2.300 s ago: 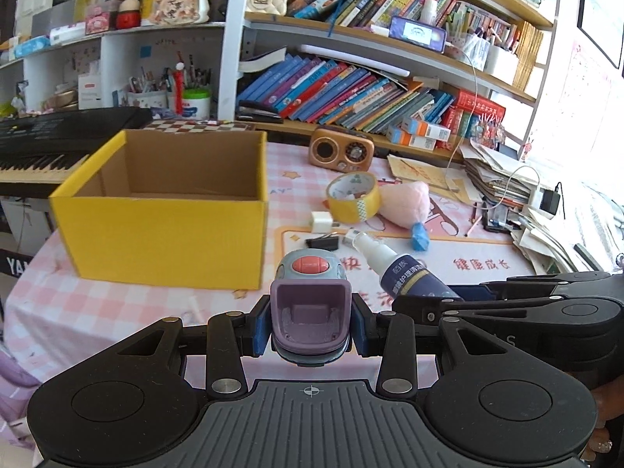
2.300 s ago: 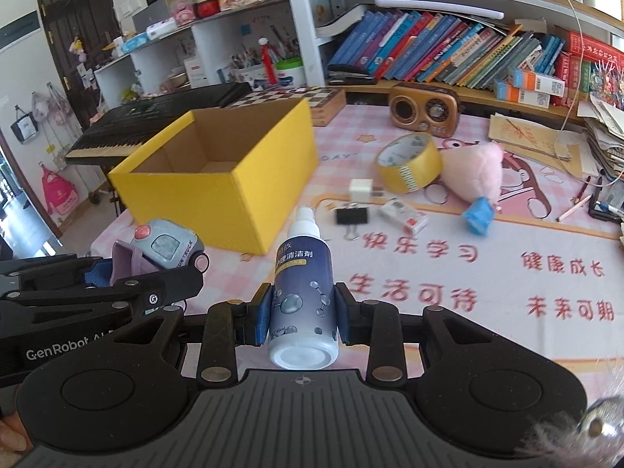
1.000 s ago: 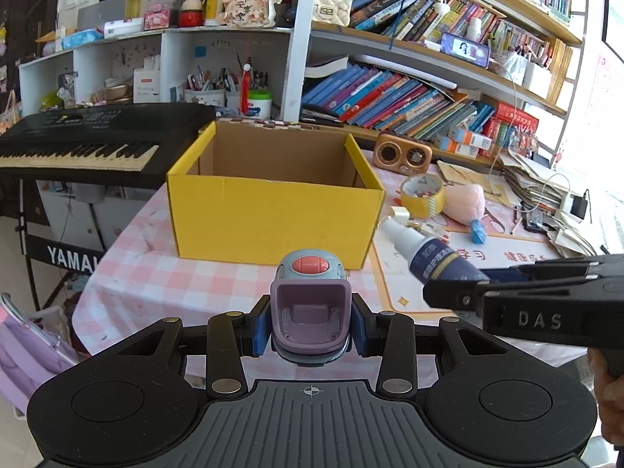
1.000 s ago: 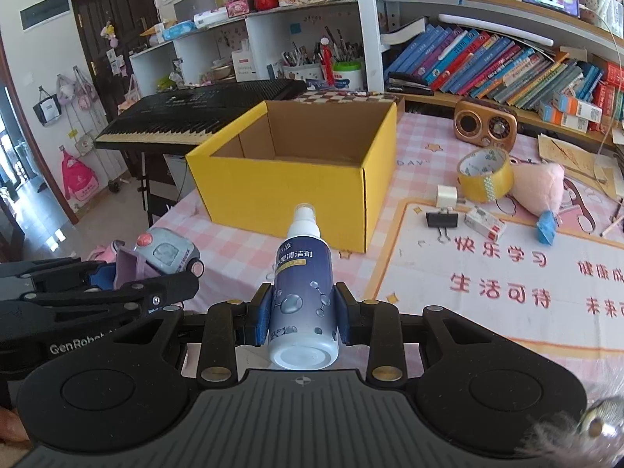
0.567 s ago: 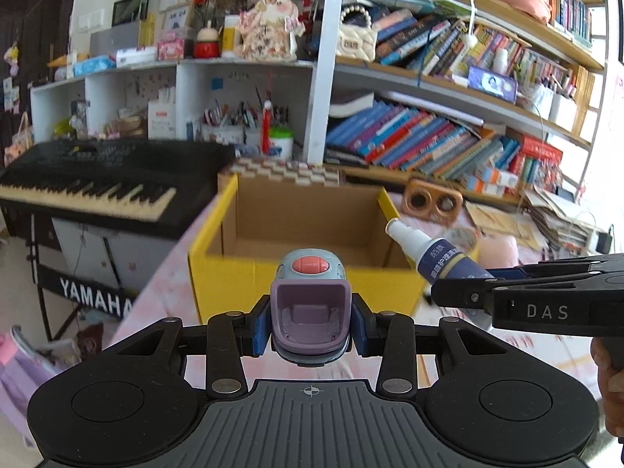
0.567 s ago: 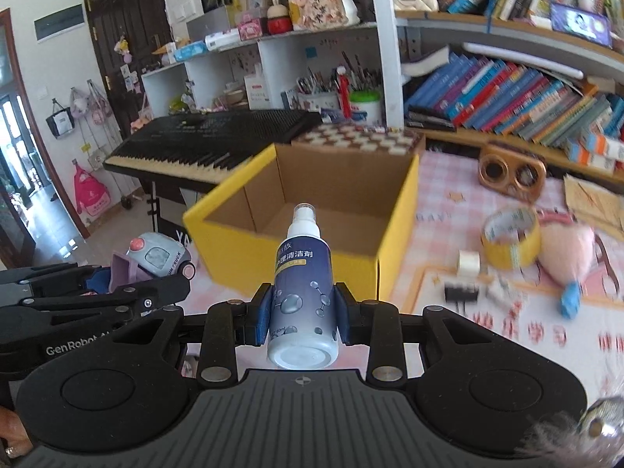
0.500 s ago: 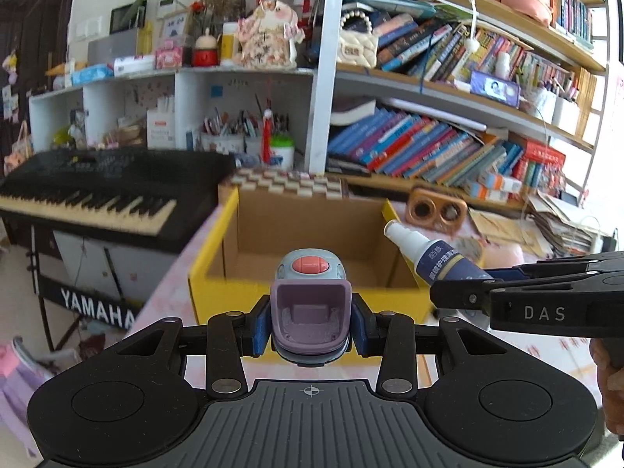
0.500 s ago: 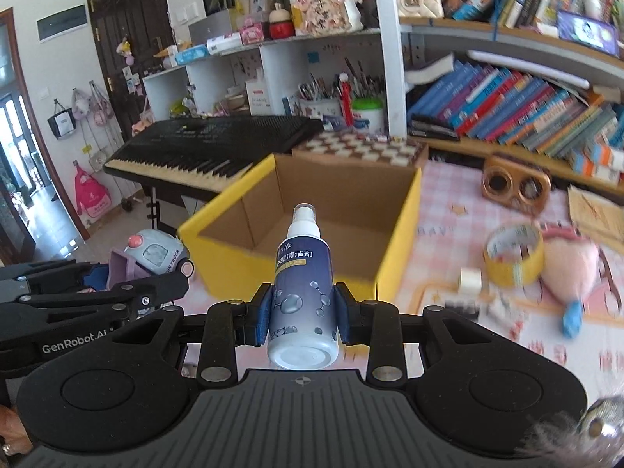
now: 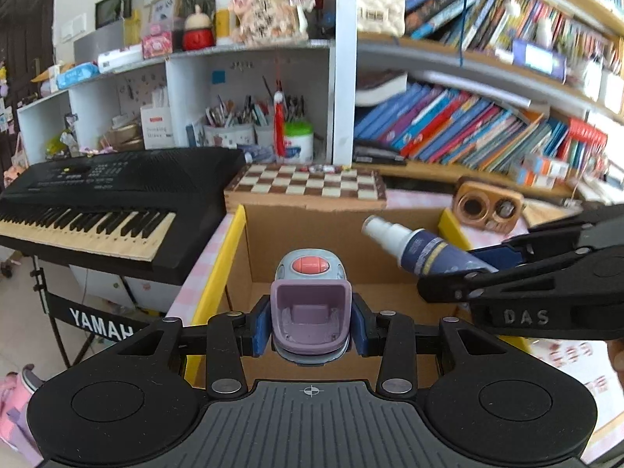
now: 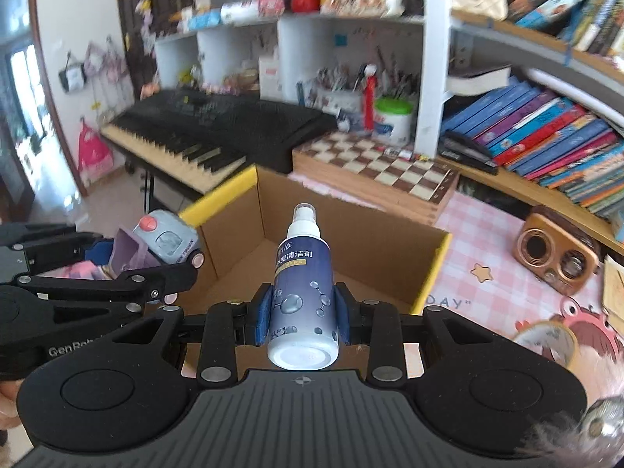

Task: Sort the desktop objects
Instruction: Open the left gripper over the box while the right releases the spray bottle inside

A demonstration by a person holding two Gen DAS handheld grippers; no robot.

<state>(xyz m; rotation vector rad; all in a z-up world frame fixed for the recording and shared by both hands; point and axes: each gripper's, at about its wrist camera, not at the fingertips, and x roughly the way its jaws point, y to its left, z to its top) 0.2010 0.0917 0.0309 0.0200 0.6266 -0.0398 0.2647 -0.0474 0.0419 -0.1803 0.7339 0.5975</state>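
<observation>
Box (image 9: 343, 241) of yellow cardboard, open on top, brown inside, with nothing seen on the visible part of its floor. Above its near edge: left gripper (image 9: 311, 321), pinching a small grey and purple toy (image 9: 310, 300) with a red button on top, blue pads (image 9: 260, 325) pressed against both sides. To the right of that, over the box opening: right gripper (image 10: 301, 314), clamped on a dark blue spray bottle (image 10: 302, 292) with a white cap, nozzle pointing toward the far wall of the box. Behind the box: a chessboard (image 9: 308, 185). Left of the box: a black keyboard (image 9: 97, 202) on a stand. Right of the box, on the pink checked tablecloth (image 10: 495, 280): a small wooden radio (image 10: 557, 259). Beyond the box: shelves of books (image 9: 468, 128).
</observation>
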